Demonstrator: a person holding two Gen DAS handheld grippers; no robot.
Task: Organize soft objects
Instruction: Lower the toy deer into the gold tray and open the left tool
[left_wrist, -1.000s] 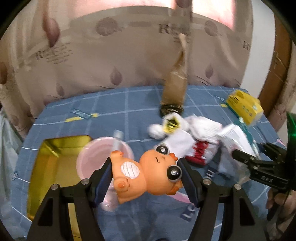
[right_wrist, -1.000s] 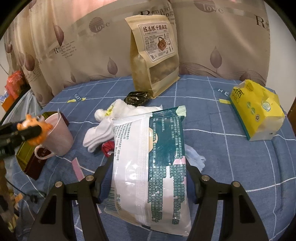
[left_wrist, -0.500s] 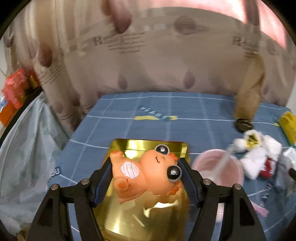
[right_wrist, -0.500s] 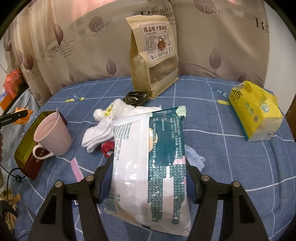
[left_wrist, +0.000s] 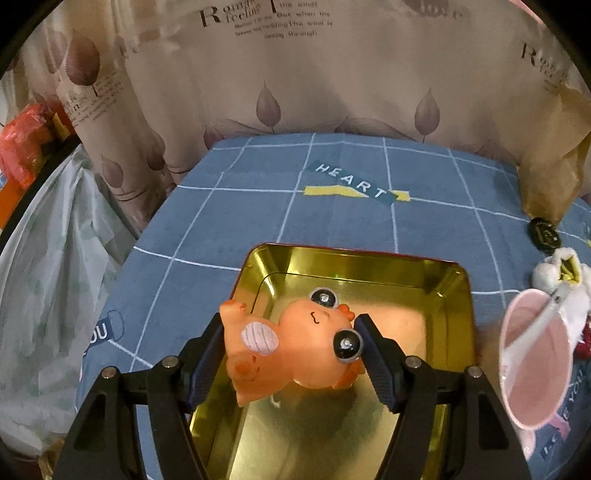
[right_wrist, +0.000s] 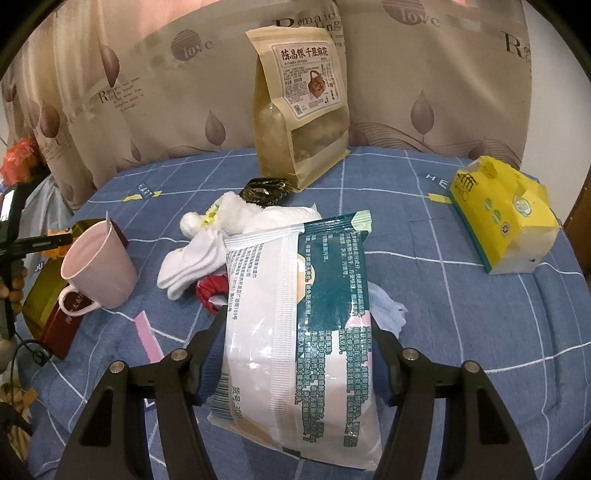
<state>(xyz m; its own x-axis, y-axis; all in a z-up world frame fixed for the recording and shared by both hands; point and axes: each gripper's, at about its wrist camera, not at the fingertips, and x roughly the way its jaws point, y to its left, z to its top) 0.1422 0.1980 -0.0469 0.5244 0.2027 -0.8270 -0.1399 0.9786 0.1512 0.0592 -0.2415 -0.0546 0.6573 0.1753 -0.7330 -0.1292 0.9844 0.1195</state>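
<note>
Surface: blue grid-pattern tablecloth (left_wrist: 258, 206), leaf-print curtain (left_wrist: 295, 74) behind.
Left gripper (left_wrist: 291, 350): we clench an orange squeeze toy (left_wrist: 295, 350) between both pads, above the open gold tin (left_wrist: 454, 291).
Right gripper (right_wrist: 295, 354): we grip a white-and-teal snack bag (right_wrist: 306, 332) over the cloth.
Nearby: pink mug (right_wrist: 98, 269) beside the tin; white socks (right_wrist: 192, 262) just beyond the bag; yellow tissue pack (right_wrist: 506, 214) well apart.
</note>
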